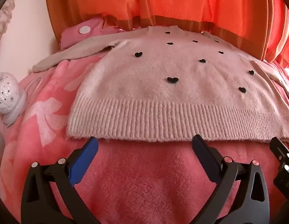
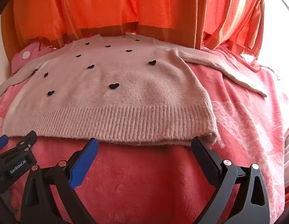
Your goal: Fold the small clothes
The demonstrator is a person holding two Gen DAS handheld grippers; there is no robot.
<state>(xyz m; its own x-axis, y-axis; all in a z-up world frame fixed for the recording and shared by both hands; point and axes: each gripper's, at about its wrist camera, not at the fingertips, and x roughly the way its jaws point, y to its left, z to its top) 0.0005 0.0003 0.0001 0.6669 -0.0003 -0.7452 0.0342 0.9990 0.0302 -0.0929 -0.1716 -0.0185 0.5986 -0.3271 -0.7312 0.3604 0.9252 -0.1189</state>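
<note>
A small pale pink knitted sweater (image 1: 163, 93) with black hearts lies flat on a pink blanket (image 1: 153, 177), ribbed hem toward me, sleeves spread to both sides. It also shows in the right wrist view (image 2: 125, 97). My left gripper (image 1: 144, 141) is open, its fingertips just at the hem's left half. My right gripper (image 2: 144, 142) is open at the hem's right corner. Each gripper's edge shows in the other's view. Neither holds anything.
Orange curtains (image 1: 163, 3) hang behind the sweater. A white perforated ball-shaped object (image 1: 6, 97) sits at the blanket's left edge. A pink item with a white dot (image 1: 84, 30) lies behind the left sleeve. The blanket (image 2: 247, 121) extends right.
</note>
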